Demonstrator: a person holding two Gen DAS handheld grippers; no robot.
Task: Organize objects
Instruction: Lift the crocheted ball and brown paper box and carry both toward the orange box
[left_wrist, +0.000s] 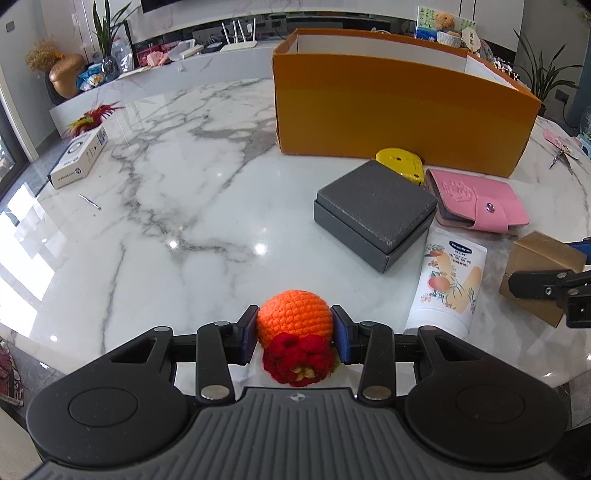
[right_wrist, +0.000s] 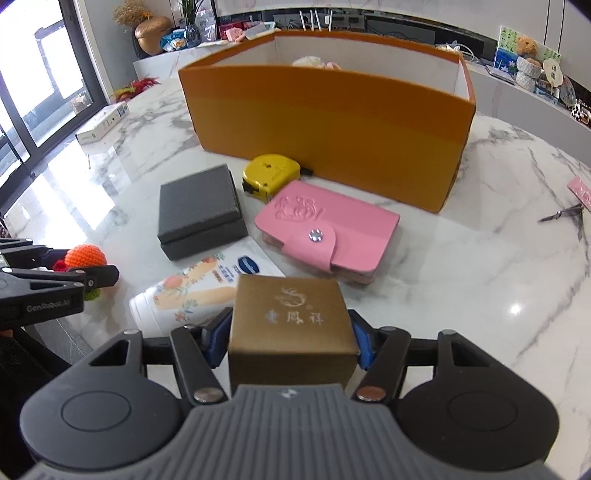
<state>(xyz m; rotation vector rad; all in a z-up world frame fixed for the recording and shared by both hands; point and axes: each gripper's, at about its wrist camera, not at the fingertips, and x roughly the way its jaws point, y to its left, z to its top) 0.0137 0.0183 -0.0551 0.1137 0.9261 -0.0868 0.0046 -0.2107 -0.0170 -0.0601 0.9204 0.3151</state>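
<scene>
An orange crocheted ball with a red knitted flower (left_wrist: 293, 317) sits between the blue pads of my left gripper (left_wrist: 295, 326), which is shut on it just above the marble table (left_wrist: 177, 221). My right gripper (right_wrist: 291, 334) holds a brown gift box with silver lettering (right_wrist: 290, 314); both pads press its sides. Behind stands a tall orange open box (right_wrist: 332, 122), something pale inside. A grey lidded box (right_wrist: 199, 210), yellow tape measure (right_wrist: 269, 173), pink snap wallet (right_wrist: 328, 229) and white lotion tube (right_wrist: 192, 291) lie in front of it.
A white carton (left_wrist: 79, 155) and a feathered ornament (left_wrist: 92, 116) lie at the table's far left. Small metal scissors (right_wrist: 561, 213) rest at the right edge. A counter with plants, a router and clutter runs behind the table.
</scene>
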